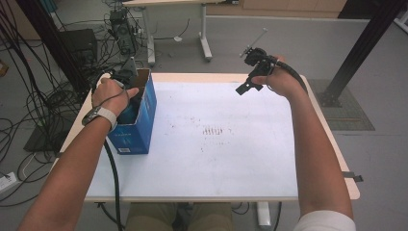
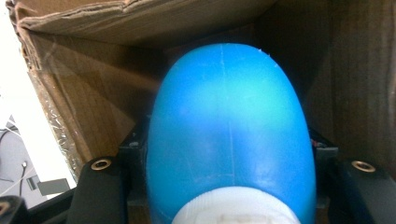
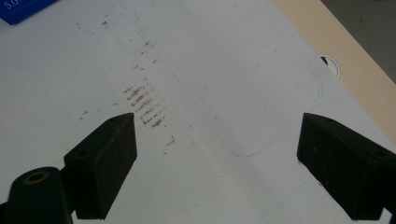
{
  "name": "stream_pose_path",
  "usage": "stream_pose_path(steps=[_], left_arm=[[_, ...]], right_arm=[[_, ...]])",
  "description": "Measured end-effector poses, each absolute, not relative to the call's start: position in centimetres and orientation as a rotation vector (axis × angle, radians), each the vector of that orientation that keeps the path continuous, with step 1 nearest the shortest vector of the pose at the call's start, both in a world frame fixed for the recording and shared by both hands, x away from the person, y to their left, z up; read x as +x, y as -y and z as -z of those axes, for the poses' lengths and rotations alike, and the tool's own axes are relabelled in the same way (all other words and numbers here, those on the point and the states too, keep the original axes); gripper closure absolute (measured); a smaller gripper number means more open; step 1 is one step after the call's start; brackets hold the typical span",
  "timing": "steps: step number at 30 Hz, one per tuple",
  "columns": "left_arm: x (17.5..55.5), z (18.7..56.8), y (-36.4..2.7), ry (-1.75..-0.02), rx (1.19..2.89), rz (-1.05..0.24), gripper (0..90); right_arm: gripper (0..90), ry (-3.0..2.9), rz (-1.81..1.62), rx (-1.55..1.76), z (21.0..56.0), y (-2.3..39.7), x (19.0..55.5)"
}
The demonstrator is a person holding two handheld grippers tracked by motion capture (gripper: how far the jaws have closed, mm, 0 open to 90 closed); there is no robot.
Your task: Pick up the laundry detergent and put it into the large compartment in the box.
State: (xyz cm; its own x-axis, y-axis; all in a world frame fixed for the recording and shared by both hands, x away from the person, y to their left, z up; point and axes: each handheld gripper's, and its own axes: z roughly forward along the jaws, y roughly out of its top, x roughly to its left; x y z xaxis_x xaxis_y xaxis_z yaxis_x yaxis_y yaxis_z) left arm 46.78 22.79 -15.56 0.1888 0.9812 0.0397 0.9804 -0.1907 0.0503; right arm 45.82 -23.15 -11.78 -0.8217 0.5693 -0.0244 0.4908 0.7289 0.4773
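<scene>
While the left gripper (image 2: 229,186) pinches a blue bottle (image 2: 229,135) down inside the box (image 1: 144,120), seemingly clear of its walls, the right gripper (image 3: 217,163) hangs spread and empty, well right of the box, over the table (image 1: 231,159).

We see a white sheet (image 1: 226,144) with reddish-brown smudges (image 1: 214,131) covering a pale wooden table (image 1: 332,139), a tangle of black cables (image 1: 29,103) on the grey floor beside it, and another table's white legs (image 1: 206,45) beyond.
</scene>
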Motion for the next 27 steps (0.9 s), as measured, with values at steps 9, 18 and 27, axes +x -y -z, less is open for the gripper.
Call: stream_pose_path(steps=[9,18,27], left_arm=[[46.78,15.56,-22.9,-1.99,2.41,-0.094,37.7],[46.7,15.55,-23.0,-1.984,2.408,-0.095,37.6],[46.64,15.54,-22.92,-1.983,2.41,-0.098,37.5]], right_arm=[[12.2,-2.765,-0.686,0.858,11.82,23.04,45.86],[12.2,-2.769,-0.683,0.855,11.86,22.93,45.9],[12.2,-2.764,-0.686,0.857,11.78,23.08,45.82]])
